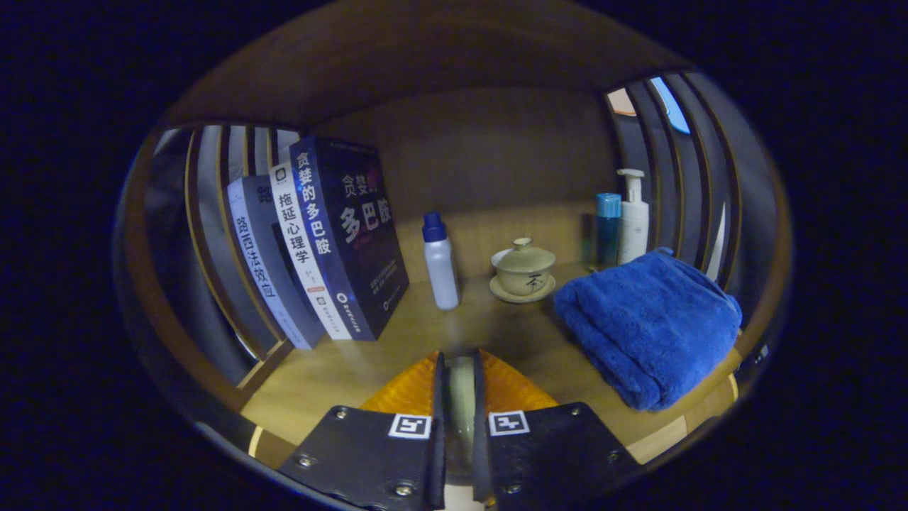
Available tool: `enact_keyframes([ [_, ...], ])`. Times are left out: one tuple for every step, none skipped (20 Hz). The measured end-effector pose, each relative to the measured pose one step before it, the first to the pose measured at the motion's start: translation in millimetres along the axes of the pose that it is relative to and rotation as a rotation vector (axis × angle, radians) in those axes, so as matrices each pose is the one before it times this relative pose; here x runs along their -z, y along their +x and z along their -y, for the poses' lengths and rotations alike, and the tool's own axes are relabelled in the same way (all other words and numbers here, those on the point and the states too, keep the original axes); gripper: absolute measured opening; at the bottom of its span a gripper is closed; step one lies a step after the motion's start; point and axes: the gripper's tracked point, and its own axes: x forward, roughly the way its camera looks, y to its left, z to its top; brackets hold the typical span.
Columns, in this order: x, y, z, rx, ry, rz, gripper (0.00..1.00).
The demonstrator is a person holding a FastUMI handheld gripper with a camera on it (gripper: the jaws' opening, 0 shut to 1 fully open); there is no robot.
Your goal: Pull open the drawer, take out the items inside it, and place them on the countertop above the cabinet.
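The tongs (459, 369) sit at the bottom centre of the frame, their two fingers drawn nearly together with only a narrow slit between them; something pale shows in that slit, but what it is cannot be told, nor whether the fingers press on it. They hover over a wooden bench (340, 369) inside a slatted wooden nook. At centre left, three books (319, 248) stand leaning against the left slats. Just right of them, at centre, a white bottle with a blue cap (440, 262) stands upright. Beside it a lidded tea bowl on a saucer (525, 270) rests. At centre right a folded blue towel (649, 326) lies on the bench, and behind it stand a blue-capped bottle (608, 227) and a white pump bottle (633, 216). The drawer cannot be made out.
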Motion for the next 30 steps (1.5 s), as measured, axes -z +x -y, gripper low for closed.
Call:
enact_keyframes([
  [-0.63,3.05,-0.09,0.00113,-0.00264,0.00739,0.16],
  [-1.44,3.20,-0.43,-0.00194,-0.00002,0.00971,0.16],
  [-1.12,1.91,0.01,0.00240,-0.00085,0.00841,0.15],
  [-1.23,1.78,0.38,-0.00260,-0.00103,0.00725,0.15],
  [0.37,1.33,-1.35,-0.00367,-0.00579,0.00460,0.15],
  [4.26,-0.13,0.93,-0.00406,-0.01557,-0.01358,0.17],
  [9.04,2.24,3.64,0.01395,-0.02121,-0.02259,0.26],
  [0.58,-3.66,-1.61,-0.02233,-0.01538,0.00056,0.38],
  [-4.39,-1.12,-2.62,-0.00447,-0.02051,0.02861,0.50],
  [-6.47,-2.59,1.46,0.00528,-0.02547,0.03380,0.62],
  [-9.26,-6.42,-0.73,0.00227,-0.02054,0.03747,0.75],
  [-9.41,-7.05,-1.37,-0.00784,-0.01401,0.03213,0.87],
  [-9.79,-10.22,-1.39,-0.00960,-0.00941,0.02911,0.99],
  [-8.37,-11.09,1.00,-0.00348,-0.01211,0.02672,0.99],
  [-10.78,-12.89,-0.47,-0.00534,-0.01829,0.03330,0.99],
  [-9.69,-14.51,0.34,-0.00666,-0.02131,0.03393,0.99],
  [-8.30,-16.43,-0.94,-0.00911,-0.01891,0.03054,0.99],
  [-7.86,-16.31,-1.25,-0.01037,-0.01008,0.02795,0.99],
  [-4.55,-16.81,-1.78,-0.01277,-0.00325,0.01982,0.99],
  [-4.05,-17.49,-3.11,-0.01174,0.00508,0.01699,0.99],
  [-0.85,-17.64,-1.24,-0.01351,0.00593,0.00630,0.98],
  [-1.18,-17.11,-2.44,-0.01338,0.00811,0.00917,0.97],
  [1.54,-17.05,0.07,-0.00636,0.00313,0.00338,0.96],
  [1.33,-15.76,2.29,0.00298,0.00429,0.00688,0.96],
  [4.24,-14.98,0.73,-0.00300,0.00974,0.00349,0.96],
  [4.27,-13.91,-0.38,-0.00391,0.01512,-0.00325,0.96],
  [5.24,-13.51,2.02,-0.00170,0.01568,-0.00193,0.96],
  [5.00,-11.98,1.52,-0.00254,0.01193,-0.00414,0.96],
  [5.34,-9.73,3.10,0.00234,0.00782,-0.00376,0.96],
  [5.22,-10.28,3.79,0.00543,0.00635,-0.00700,0.96],
])
